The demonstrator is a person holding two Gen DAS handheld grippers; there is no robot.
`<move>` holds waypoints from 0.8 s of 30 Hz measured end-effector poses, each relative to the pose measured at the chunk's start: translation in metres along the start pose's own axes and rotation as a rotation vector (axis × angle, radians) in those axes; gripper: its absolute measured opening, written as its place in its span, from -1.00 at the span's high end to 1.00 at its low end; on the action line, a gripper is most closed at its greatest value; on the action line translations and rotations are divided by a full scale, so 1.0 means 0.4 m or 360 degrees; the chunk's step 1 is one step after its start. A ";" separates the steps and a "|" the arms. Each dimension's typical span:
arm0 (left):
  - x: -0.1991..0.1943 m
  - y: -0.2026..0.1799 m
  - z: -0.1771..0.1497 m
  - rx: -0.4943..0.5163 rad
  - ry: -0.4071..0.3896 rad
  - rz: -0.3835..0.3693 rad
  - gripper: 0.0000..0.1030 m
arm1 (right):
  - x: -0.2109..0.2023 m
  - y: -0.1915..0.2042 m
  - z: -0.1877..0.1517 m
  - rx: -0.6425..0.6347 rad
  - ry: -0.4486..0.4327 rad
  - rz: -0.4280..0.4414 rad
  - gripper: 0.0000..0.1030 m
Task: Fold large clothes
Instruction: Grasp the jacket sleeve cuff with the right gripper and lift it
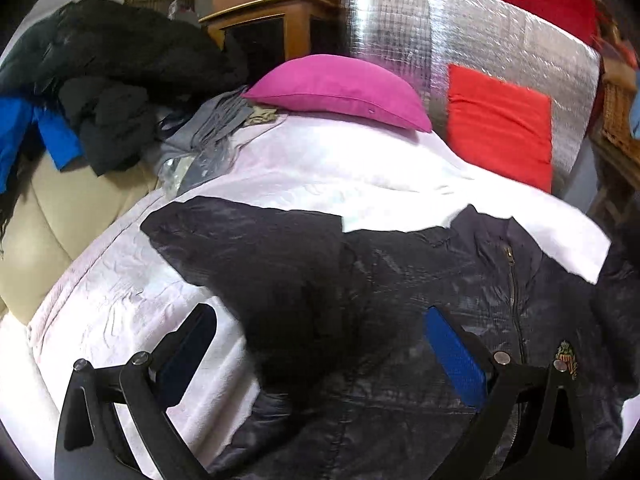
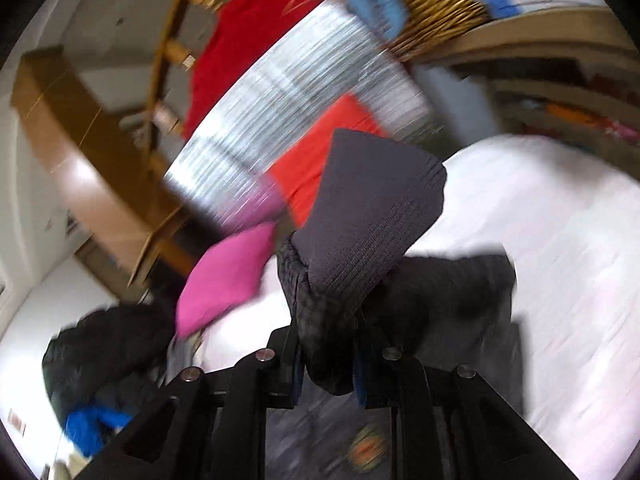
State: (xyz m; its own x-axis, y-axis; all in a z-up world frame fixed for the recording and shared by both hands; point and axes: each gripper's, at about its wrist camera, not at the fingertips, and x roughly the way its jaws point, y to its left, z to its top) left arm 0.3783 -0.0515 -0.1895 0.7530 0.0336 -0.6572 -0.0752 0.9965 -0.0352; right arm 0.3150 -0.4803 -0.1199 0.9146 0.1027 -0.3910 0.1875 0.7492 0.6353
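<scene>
A dark navy quilted jacket [image 1: 400, 280] lies front up on a white sheet [image 1: 320, 168], with its zip [image 1: 514, 280] and chest emblem [image 1: 566, 362] showing. One sleeve [image 1: 248, 248] stretches out to the left. My left gripper [image 1: 320, 352] hovers open over the jacket's body, nothing between its blue pads [image 1: 452, 356]. In the blurred right wrist view my right gripper [image 2: 328, 364] is shut on the jacket's other sleeve, lifted off the sheet [image 2: 540, 220]. Its ribbed knit cuff [image 2: 380, 208] sticks up beyond the fingers, and the rest of the jacket [image 2: 452, 292] trails below.
A pink cushion [image 1: 340, 92] and a red cushion [image 1: 500, 128] lie at the sheet's far end against a silver foil panel [image 1: 400, 20]. Dark clothes [image 1: 112, 60] and a blue garment [image 1: 56, 136] are piled on a beige seat [image 1: 48, 220] at the left. A wicker basket [image 2: 432, 4] sits behind.
</scene>
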 end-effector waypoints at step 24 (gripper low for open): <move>-0.012 0.103 -0.013 -0.0139 0.0130 -0.0497 -1.00 | 0.126 0.156 -0.433 -0.0165 0.0745 0.0302 -0.78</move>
State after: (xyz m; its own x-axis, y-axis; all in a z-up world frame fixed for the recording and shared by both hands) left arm 0.3680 -0.0111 -0.1917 0.6940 -0.2824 -0.6623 0.0926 0.9472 -0.3068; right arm 0.3109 -0.3150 -0.2155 0.6663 0.5072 -0.5467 -0.0245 0.7476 0.6637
